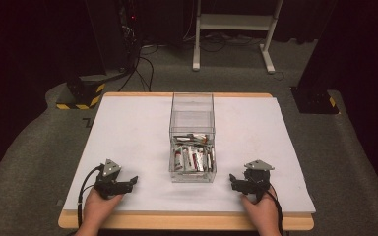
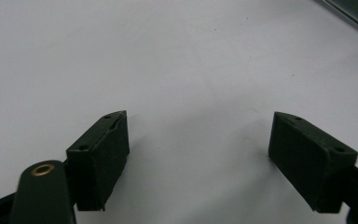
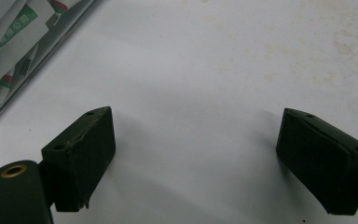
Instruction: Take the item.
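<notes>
White-topped bench (image 1: 128, 137) in a dark room, grey carpet floor (image 1: 34, 147) around it

Clear box (image 1: 192, 142) of packets (image 1: 193, 158) sits mid-bench; left hand-held gripper (image 1: 134, 181) and right hand-held gripper (image 1: 232, 180) rest either side near the front edge, jaws spread wide, nothing held

High view: overhead, facing 12 o'clock across the counter (image 1: 128, 128). Both claw views sit close above its white surface; the right shares the clear box (image 3: 9, 56).
</notes>
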`<act>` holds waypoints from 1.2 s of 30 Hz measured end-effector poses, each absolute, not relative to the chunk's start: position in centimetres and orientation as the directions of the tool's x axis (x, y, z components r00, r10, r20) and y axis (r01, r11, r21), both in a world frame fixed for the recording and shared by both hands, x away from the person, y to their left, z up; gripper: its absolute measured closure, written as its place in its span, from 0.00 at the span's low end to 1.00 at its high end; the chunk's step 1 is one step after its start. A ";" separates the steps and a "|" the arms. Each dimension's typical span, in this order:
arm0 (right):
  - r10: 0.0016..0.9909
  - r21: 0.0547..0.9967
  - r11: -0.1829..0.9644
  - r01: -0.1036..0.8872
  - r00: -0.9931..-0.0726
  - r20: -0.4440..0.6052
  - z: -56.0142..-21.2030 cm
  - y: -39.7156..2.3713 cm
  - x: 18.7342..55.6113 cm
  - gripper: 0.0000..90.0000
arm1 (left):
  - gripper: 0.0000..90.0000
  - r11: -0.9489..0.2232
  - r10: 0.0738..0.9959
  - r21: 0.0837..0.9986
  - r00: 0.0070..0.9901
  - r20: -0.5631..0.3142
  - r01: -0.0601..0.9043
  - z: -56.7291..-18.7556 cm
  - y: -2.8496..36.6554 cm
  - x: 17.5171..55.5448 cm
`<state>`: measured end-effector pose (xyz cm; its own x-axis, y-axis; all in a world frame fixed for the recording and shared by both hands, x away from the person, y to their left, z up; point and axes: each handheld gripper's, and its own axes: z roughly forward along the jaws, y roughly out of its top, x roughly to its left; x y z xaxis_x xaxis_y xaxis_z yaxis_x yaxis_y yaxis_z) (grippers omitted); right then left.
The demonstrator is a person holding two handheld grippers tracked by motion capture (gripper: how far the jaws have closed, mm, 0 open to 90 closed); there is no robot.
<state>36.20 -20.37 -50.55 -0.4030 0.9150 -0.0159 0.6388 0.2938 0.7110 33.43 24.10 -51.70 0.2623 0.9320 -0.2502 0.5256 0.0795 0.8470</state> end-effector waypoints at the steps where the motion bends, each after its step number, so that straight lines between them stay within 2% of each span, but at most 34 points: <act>1: 0.915 0.711 0.294 0.639 -0.403 -0.016 -50.6 -20.4 36.2 0.13 | 0.24 0.069 0.933 0.847 0.267 -0.242 0.527 -51.7 24.1 33.4; 18: 0.915 0.711 0.293 0.639 -0.404 -0.015 -50.6 -20.4 36.2 0.13 | 0.24 0.099 0.914 0.858 0.294 -0.279 0.505 -51.0 22.7 32.9; 36: 0.915 0.711 0.294 0.639 -0.404 -0.015 -50.6 -20.4 36.2 0.13 | 0.24 0.080 0.896 0.885 0.356 -0.265 0.458 -49.4 21.6 32.1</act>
